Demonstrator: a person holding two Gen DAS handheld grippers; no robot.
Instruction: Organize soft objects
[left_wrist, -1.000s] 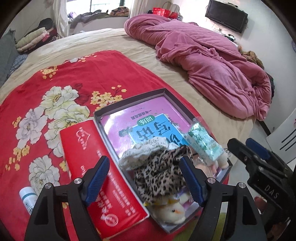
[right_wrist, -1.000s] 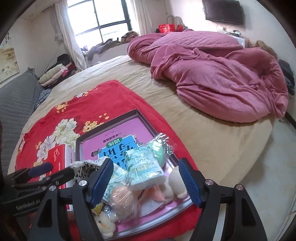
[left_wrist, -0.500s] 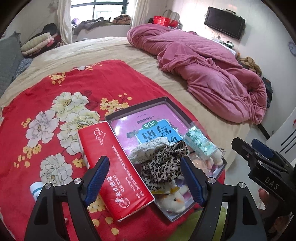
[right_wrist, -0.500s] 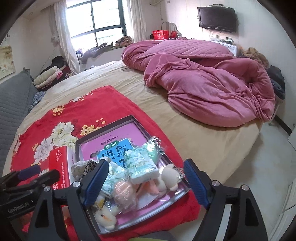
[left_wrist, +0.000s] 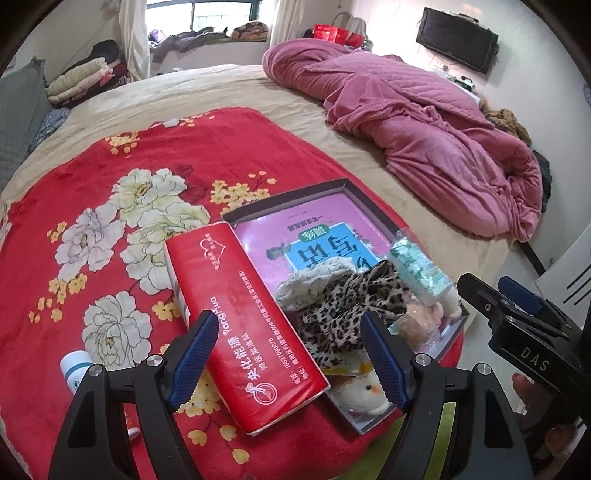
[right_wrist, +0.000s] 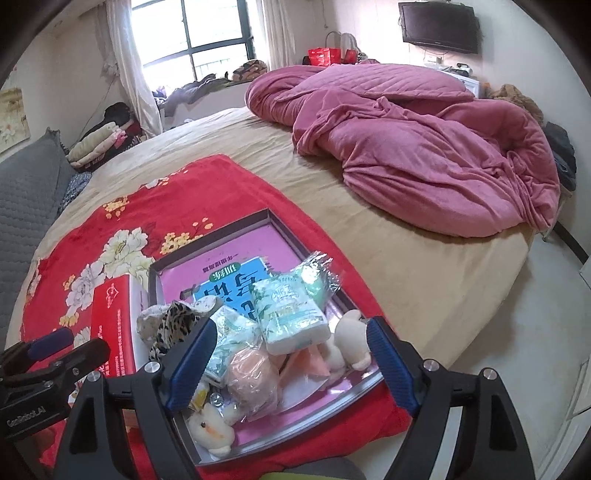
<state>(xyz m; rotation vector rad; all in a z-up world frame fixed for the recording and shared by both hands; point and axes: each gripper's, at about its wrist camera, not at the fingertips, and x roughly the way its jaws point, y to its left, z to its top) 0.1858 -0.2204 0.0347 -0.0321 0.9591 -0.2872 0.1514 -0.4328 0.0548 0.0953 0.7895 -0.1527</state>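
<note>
Both the left gripper and right gripper hover spread and empty over the shallow grey cardboard tray, where plush toys, tissue packs and a leopard-print cloth are gathered, seemingly for sorting, the long red tissue pack lying outside at nine o'clock.

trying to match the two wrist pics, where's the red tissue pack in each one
Left wrist view: the red tissue pack lies lower centre, running diagonally on the floral blanket, along the left outer wall of the shallow box.
Right wrist view: the red tissue pack sits at lower left, partly cut off by the other hand-held gripper, again just left of the shallow box.
Shared landmark: the leopard-print cloth inside the box.
</note>
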